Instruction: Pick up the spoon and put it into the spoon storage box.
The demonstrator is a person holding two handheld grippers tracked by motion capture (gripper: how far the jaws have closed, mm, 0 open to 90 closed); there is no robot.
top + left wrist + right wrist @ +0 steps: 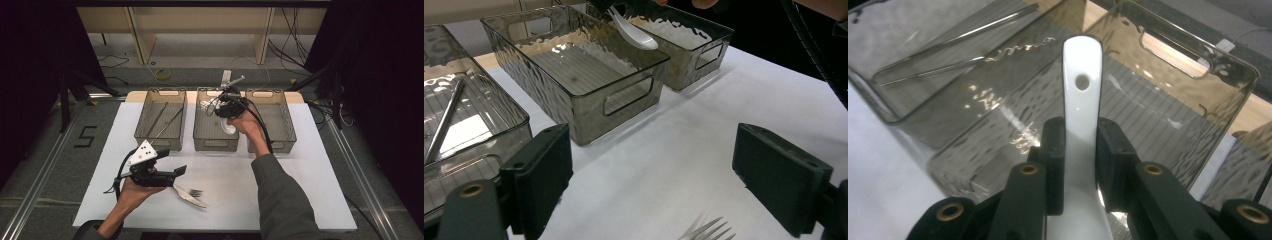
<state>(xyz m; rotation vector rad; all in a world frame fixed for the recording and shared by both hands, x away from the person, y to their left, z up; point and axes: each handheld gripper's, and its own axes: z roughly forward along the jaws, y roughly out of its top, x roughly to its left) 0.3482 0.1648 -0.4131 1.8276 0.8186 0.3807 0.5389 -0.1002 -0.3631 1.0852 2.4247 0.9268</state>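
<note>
My right gripper (227, 107) hovers over the middle smoky plastic bin (216, 145), shut on a white ceramic spoon (229, 128). In the right gripper view the black jaws (1081, 142) pinch the spoon's handle (1082, 95), and its holed end points away over the bin's ribbed floor. My left gripper (171, 161) rests low at the front left of the white table with nothing between its open jaws (654, 185). A metal fork (194, 191) and a knife (189, 199) lie on the table just beside it; the fork's tines (709, 231) show under its jaws.
Three bins stand in a row at the back of the table. The left bin (150, 137) holds thin metal chopsticks (167, 120). The right bin (282, 145) stands behind the right forearm. Small white items (205, 105) lie at the far end of the middle bin.
</note>
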